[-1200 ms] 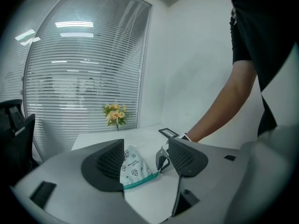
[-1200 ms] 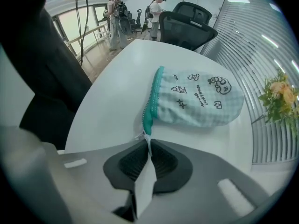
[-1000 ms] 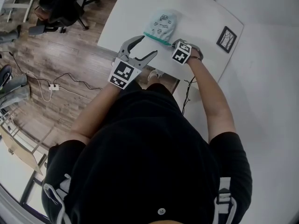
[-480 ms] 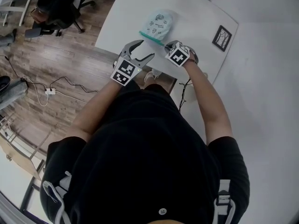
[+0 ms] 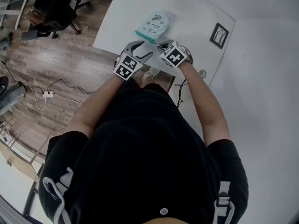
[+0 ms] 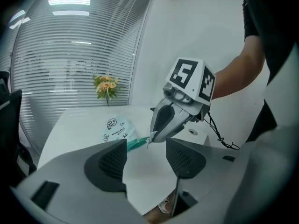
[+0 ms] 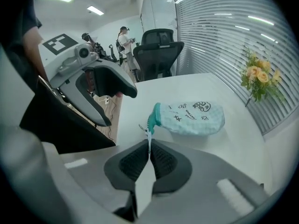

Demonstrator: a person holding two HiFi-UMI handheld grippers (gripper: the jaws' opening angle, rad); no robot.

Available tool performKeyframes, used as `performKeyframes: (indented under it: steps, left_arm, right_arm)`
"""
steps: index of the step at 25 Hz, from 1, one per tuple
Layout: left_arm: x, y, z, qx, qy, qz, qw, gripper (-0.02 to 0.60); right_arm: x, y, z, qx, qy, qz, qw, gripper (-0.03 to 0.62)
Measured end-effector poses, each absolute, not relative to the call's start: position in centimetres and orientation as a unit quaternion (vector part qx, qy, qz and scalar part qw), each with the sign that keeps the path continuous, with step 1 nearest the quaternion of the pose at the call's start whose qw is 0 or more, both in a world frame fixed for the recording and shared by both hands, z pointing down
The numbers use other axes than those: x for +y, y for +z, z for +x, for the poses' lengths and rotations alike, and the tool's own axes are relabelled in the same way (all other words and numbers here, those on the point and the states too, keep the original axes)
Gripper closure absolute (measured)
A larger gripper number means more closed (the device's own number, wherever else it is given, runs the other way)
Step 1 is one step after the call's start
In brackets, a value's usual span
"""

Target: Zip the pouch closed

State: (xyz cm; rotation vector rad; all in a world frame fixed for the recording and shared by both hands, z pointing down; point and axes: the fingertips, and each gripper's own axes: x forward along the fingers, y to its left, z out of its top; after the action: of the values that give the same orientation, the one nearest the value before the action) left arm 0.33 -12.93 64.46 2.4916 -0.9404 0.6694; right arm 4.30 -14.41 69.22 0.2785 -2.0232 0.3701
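Right gripper view: right gripper [image 7: 149,146] fingers [image 7: 164,161] pinched shut on the zip pull [image 7: 148,135] of the pouch [image 7: 191,118] lying on the table [image 7: 187,85], so I'd let the left gripper [image 6: 146,146], wide but closing on nothing yet, pin the teal edge [image 7: 153,115] before dragging straight along it.

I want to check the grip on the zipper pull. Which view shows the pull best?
The right gripper view: the pull is close up, pinched in the shut right gripper. The left gripper view shows it tiny at that gripper's tip; in the head view it is too small to make out.
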Motion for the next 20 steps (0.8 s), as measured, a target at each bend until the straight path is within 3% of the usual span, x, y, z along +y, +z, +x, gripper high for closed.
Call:
performKeyframes:
  steps: [12,20]
  left_arm:
    - [-12.8,67.8,1.7,-0.293,0.279,0.890,0.211,0.390]
    - [-12.3,68.5,2.0,-0.290,0.293,0.885,0.215,0.550]
  right_arm:
    - [-12.8,68.4,2.6,-0.843,0.167,0.125,0.497,0.574]
    - [-12.0,68.3,3.0,-0.842,0.182,0.138,0.489,0.574]
